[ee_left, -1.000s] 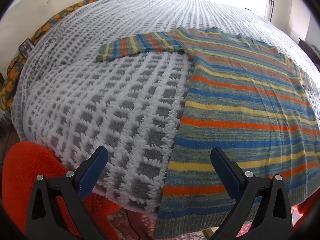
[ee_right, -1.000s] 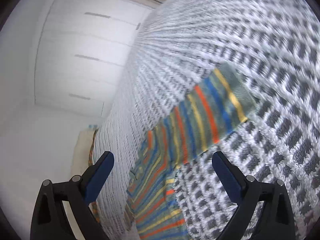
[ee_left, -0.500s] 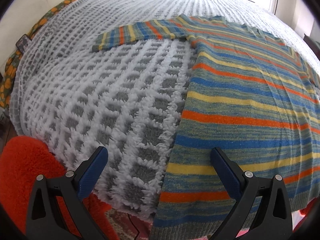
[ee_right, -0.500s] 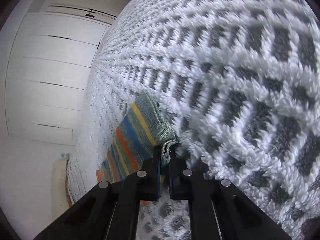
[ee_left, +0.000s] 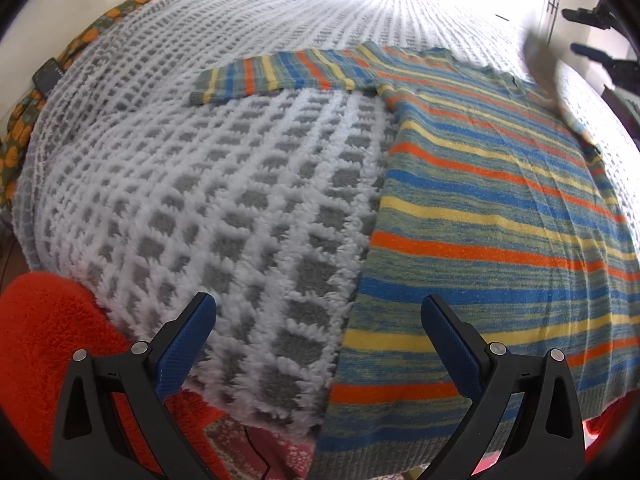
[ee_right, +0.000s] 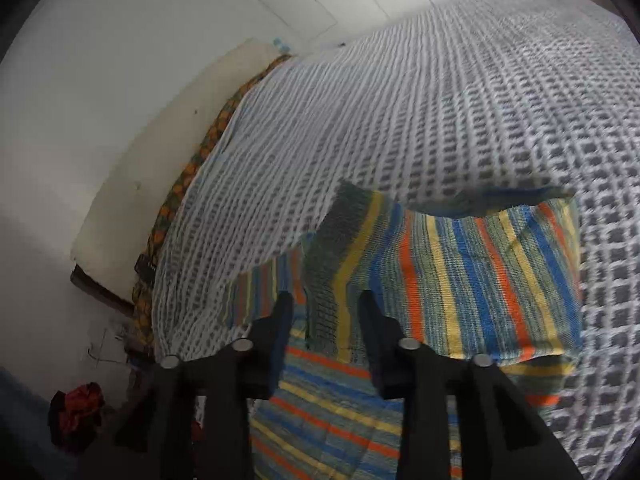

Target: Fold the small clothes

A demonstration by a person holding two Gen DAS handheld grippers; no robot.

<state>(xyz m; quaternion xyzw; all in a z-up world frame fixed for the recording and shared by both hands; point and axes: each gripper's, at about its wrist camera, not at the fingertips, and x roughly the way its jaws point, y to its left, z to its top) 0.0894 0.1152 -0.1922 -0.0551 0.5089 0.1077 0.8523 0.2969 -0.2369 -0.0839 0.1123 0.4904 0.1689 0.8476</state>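
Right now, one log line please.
left gripper open, empty | right gripper jaws just opening, cuff between | sweater on bed

Striped sweater (ee_left: pixel 500 208) lies flat on white/grey blanket (ee_left: pixel 224 184), one sleeve out; left gripper (ee_left: pixel 318 344) hovers wide apart over hem edge.

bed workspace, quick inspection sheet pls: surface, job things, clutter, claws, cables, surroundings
surface: bed under a white and grey waffle blanket
job's things: striped sweater lying flat, one sleeve stretched out sideways; the other sleeve folded in over the body
clutter: red fluffy fabric below the bed's near edge; small dark device by the far edge
claws: left claw open over the hem, holding nothing; right claw has just been opening, sleeve cuff between its jaws, pads not pressing
cables: nothing seen
surroundings: orange-patterned sheet along the bed's edge; white wall
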